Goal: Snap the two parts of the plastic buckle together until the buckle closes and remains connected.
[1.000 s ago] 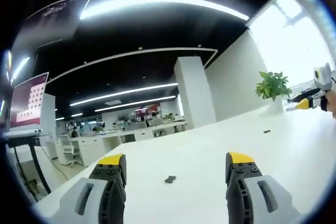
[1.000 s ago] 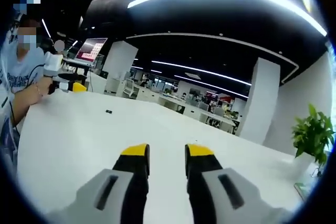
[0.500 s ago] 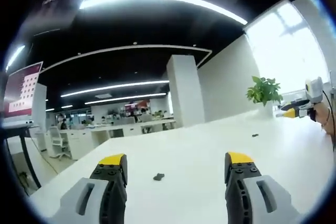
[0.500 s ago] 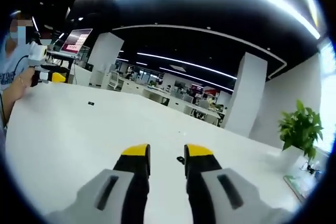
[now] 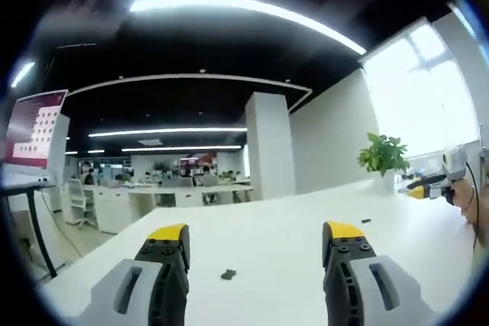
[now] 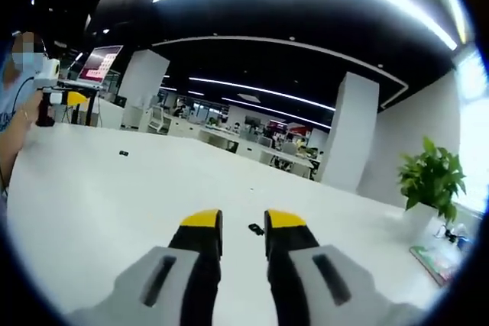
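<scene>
Two small dark buckle parts lie apart on a long white table [image 5: 275, 250]. In the left gripper view, one part [image 5: 228, 273] rests just beyond my left gripper [image 5: 256, 234], whose jaws stand wide open with nothing between them. The other part [image 5: 365, 221] lies further off to the right. Past it is my right gripper [image 5: 425, 187], held in a hand. In the right gripper view, that part [image 6: 256, 229] sits on the table right beyond the tips of my right gripper [image 6: 243, 221], whose jaws stand narrowly apart and hold nothing. The first part [image 6: 123, 153] lies far to the left, near my left gripper [image 6: 67, 98].
A potted plant [image 5: 384, 155] stands at the table's far end, also seen as the plant [image 6: 431, 182] in the right gripper view, with a book [image 6: 432, 259] near it. A person's hand [image 6: 32, 109] and arm sit at the left. Office desks and a pillar [image 5: 269, 146] stand behind.
Both views have shifted with the hands. The right gripper's view now has the nearer buckle part just past its jaw tips. The left gripper's part sits slightly lower between its jaws.
</scene>
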The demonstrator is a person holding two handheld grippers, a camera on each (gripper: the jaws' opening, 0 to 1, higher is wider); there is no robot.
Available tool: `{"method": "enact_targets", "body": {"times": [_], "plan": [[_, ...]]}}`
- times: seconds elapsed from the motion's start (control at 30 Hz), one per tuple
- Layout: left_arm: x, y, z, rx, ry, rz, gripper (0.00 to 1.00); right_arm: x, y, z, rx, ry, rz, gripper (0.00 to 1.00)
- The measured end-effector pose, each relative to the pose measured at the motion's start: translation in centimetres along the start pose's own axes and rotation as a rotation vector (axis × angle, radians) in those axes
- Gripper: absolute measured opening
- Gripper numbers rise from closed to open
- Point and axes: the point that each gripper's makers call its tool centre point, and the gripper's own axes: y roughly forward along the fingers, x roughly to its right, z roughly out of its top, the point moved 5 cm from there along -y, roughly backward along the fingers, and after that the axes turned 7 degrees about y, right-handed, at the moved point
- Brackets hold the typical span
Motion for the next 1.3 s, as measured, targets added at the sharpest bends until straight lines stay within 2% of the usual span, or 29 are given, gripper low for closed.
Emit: {"method": "enact_targets", "body": {"times": [0.1, 0.13, 0.23, 0.37, 0.53, 0.63, 0.73, 1.07, 1.2, 1.3], "plan": [[0.2, -0.1, -0.1, -0.025, 0.039, -0.016, 0.72, -0.2, 0.0, 0.0, 0.017, 0.05, 0.032, 0.21], [0.2, -0.2, -0.1, -0.044, 0.064, -0.014, 0.72, -0.3, 0.0, 0.0, 0.017, 0.053, 0.035, 0.21], [0.2, -0.2, 0.0, -0.046, 0.09, -0.01, 0.72, -0.4, 0.0, -0.1, 0.01, 0.045, 0.031, 0.21], [0.1, 0.1, 0.2, -0.054, 0.06, -0.046, 0.72, -0.5, 0.1, -0.2, 0.002, 0.05, 0.037, 0.21], [-0.4, 0.9, 0.4, -0.073, 0.047, -0.053, 0.71, -0.7, 0.1, -0.4, -0.009, 0.052, 0.043, 0.21], [-0.7, 1.2, 0.6, -0.089, 0.034, -0.062, 0.63, -0.6, 0.1, -0.3, -0.006, 0.049, 0.037, 0.21], [-1.1, 1.6, 1.0, -0.095, 0.046, -0.06, 0.65, -0.7, 0.0, -0.3, -0.006, 0.047, 0.038, 0.21], [-2.0, 3.9, 1.6, -0.199, 0.131, -0.093, 0.65, -1.0, 0.2, -0.3, -0.01, 0.046, 0.051, 0.21], [-2.0, 5.0, 1.7, -0.229, 0.137, -0.117, 0.65, -1.0, 0.3, -0.5, -0.021, 0.05, 0.055, 0.21], [-2.5, 6.1, 1.4, -0.302, 0.201, -0.113, 0.65, -1.2, 0.4, -0.5, -0.025, 0.047, 0.059, 0.21]]}}
